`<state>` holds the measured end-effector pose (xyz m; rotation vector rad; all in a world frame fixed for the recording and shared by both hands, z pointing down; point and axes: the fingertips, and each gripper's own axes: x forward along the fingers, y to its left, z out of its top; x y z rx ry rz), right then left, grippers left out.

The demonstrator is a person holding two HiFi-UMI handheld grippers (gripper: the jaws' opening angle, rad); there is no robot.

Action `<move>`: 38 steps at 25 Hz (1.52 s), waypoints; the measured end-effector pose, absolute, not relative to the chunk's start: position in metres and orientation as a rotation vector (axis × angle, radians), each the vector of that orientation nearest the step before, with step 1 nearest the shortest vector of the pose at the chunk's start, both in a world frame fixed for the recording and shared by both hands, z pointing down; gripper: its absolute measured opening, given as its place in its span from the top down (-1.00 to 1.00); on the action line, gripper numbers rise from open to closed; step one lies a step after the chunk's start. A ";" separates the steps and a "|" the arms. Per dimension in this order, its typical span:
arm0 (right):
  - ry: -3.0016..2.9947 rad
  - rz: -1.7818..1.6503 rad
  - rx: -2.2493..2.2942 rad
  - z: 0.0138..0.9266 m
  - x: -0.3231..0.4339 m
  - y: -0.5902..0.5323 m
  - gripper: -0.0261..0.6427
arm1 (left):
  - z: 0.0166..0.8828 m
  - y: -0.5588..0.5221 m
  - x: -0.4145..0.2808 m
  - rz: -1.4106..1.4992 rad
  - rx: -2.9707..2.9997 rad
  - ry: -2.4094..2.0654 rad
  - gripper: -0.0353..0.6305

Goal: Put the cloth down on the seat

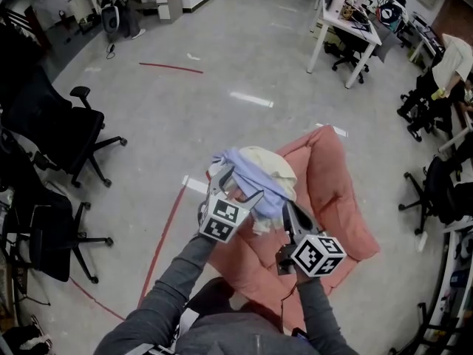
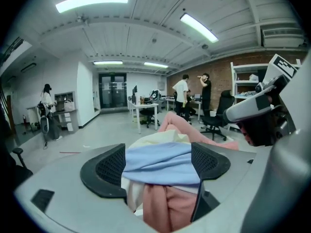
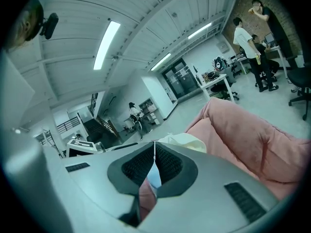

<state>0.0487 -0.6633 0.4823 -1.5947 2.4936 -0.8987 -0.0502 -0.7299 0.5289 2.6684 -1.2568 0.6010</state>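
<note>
The cloth (image 1: 255, 170) is a soft heap of blue, cream and white. It sits on top of the big pink seat (image 1: 336, 198), on the seat's left side in the head view.

Your left claw (image 2: 158, 154) is spread wide. The blue part of the cloth lies between its two black pads (image 2: 109, 166) and reaches from one pad to the other. Some pink shows under the blue. You cannot tell if that pink is more cloth or the seat.

Your right claw (image 3: 154, 155) is pressed together. It pinches a thin bit of the cloth, and a little blue and pink peeks out between its pads. It is on the right side of the heap, close beside your left claw.

The seat rests on a grey floor (image 1: 222, 72). A black chair (image 1: 70, 128) on wheels stands well apart on the left. A white desk (image 1: 347, 24) with many things on it stands far off at the top right. Two people (image 2: 183, 93) stand by a brick wall, far behind the seat.
</note>
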 end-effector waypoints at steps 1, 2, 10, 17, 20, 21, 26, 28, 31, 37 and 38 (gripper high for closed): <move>2.493 -0.896 -1.593 0.481 0.048 -0.660 0.89 | 0.525 -0.724 -0.049 0.587 2.672 -1.246 -0.41; 2.492 -0.894 -1.591 0.480 0.047 -0.658 0.89 | 0.522 -0.719 -0.047 0.573 2.675 -1.235 -0.41; 2.480 -0.878 -1.581 0.475 0.046 -0.626 0.89 | 0.500 -0.681 -0.040 0.465 2.667 -1.223 -0.18; 2.438 -0.897 -1.609 0.475 0.061 -0.593 0.89 | 0.491 -0.643 -0.031 0.403 2.626 -1.260 0.29; 2.437 -0.907 -1.616 0.477 0.064 -0.579 0.89 | 0.490 -0.627 -0.029 0.374 2.602 -1.257 0.41; 2.436 -0.911 -1.617 0.478 0.065 -0.574 0.89 | 0.491 -0.621 -0.028 0.372 2.596 -1.258 0.47; 2.431 -0.913 -1.611 0.477 0.069 -0.552 0.89 | 0.491 -0.591 -0.023 0.362 2.585 -1.255 0.70; 2.426 -0.911 -1.614 0.478 0.069 -0.544 0.89 | 0.490 -0.580 -0.023 0.347 2.578 -1.260 0.74; 2.418 -0.908 -1.623 0.481 0.072 -0.533 0.89 | 0.493 -0.565 -0.021 0.341 2.572 -1.258 0.81; 2.437 -0.874 -1.622 0.482 0.078 -0.510 0.89 | 0.502 -0.530 -0.008 0.323 2.547 -1.210 0.87; 2.443 -0.862 -1.624 0.482 0.078 -0.506 0.89 | 0.502 -0.525 -0.005 0.317 2.548 -1.198 0.87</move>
